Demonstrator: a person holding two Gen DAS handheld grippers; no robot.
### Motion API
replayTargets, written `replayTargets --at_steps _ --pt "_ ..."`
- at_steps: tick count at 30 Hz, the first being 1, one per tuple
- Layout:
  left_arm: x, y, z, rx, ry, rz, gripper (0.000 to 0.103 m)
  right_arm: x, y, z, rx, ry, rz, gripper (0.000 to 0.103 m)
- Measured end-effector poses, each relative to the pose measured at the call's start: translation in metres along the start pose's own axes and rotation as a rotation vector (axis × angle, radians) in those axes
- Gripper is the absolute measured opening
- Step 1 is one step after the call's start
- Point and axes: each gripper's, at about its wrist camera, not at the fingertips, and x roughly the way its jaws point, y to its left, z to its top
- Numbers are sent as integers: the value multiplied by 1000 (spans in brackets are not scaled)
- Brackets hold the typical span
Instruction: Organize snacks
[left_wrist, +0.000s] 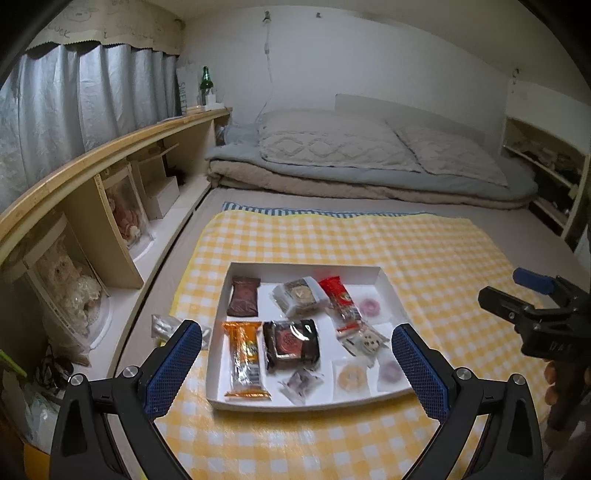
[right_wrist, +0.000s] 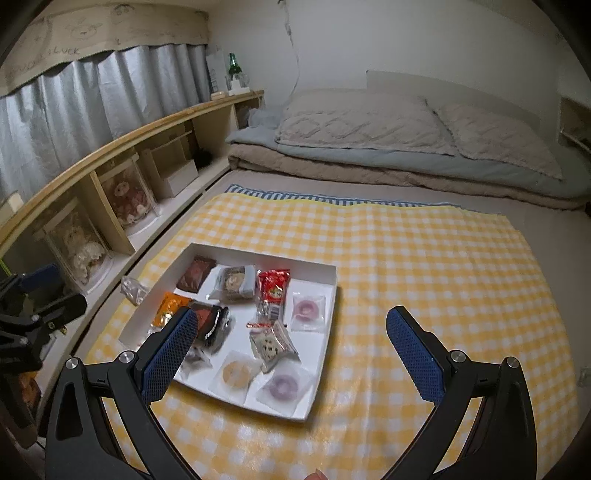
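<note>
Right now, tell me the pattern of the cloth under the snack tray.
Yellow-and-white checks on the cloth, clearest in the right wrist view.

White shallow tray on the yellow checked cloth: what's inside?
The white shallow tray holds wrapped snacks: a brown packet, an orange bar, a dark square cake, a red packet and three ring sweets. The right gripper's finger hides part of them.
</note>
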Motion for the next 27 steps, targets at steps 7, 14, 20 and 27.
replayTargets --at_steps 7,14,20,27 --pt "-4 -9 -18 32 7 20 103 -12 2 -27 -6 -22 -54 103" --pt "-5 -19 -34 58 -21 50 103 -27 3 -47 -14 -64 -98 103" --pt "-8 -23 -47 55 -55 72 103 -38 3 -60 -29 -105 -122 103" --pt "-12 -31 -58 73 -69 79 103 -46 0 -66 -29 -128 -134 103"
